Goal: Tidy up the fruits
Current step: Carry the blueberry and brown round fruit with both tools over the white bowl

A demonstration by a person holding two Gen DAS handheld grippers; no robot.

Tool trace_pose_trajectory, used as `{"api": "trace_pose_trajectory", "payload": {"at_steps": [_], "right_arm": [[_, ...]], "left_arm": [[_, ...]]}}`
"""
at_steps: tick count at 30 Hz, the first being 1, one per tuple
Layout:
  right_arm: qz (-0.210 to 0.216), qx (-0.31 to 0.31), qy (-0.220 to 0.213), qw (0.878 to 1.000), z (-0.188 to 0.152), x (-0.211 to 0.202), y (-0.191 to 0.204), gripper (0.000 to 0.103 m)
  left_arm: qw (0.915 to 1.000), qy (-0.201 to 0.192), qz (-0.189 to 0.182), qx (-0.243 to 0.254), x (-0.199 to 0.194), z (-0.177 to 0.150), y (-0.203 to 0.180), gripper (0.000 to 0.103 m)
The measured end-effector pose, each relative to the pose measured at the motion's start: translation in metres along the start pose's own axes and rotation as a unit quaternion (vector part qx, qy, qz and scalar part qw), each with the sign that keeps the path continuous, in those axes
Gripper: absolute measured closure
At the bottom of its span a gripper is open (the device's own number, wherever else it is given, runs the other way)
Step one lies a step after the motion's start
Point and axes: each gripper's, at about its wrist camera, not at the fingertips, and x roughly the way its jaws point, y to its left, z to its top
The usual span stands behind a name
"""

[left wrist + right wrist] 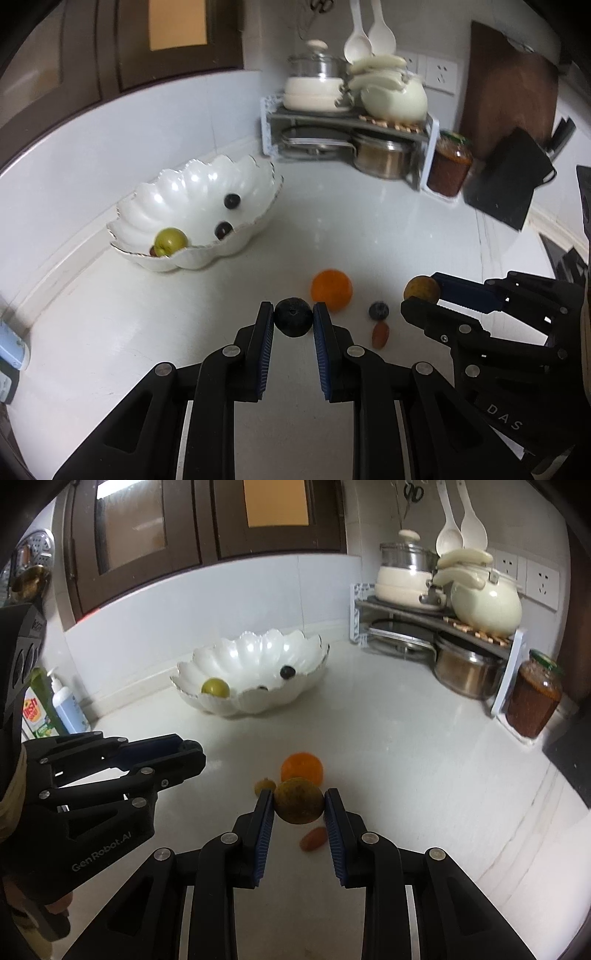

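While the left claw (293, 316) is clamped on a dark plum (293, 317) and the right claw (298, 802) on a brownish fruit (298, 800), both sit low over the bench (351, 229). An orange (331, 289), a blueberry (379, 310) and a small red fruit (380, 334) wait there; farther off, the scalloped bowl (192, 192) holds few fruits, so roughly half remains.

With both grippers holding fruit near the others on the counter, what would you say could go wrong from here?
1. The left gripper pinches the dark round fruit only at the fingertips; it might slip out.
2. The right gripper grips the yellow-brown fruit similarly; a drop could knock the orange or the small red fruit.
3. The scalloped bowl sits beyond; its raised rim could catch a gripper.
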Motion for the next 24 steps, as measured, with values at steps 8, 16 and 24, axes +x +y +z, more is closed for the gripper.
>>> {"api": "trace_pose_trajectory", "payload": {"at_steps": [8,16,24], "right_arm": [[-0.002,-0.015,-0.031,0.999,0.019,-0.012,0.002,0.073],[0.004,-0.025,-0.06,0.998,0.039,-0.017,0.005,0.073],[0.012,-0.034,-0.082,0.996,0.057,-0.018,0.013,0.073]], "left_arm": [[0.9994,-0.027,0.016,-0.018,-0.016,0.011,0.004,0.081],[0.9972,-0.052,0.039,-0.036,-0.03,0.02,0.013,0.081],[0.9939,-0.077,0.06,-0.05,-0.04,0.033,0.026,0.081]]}}
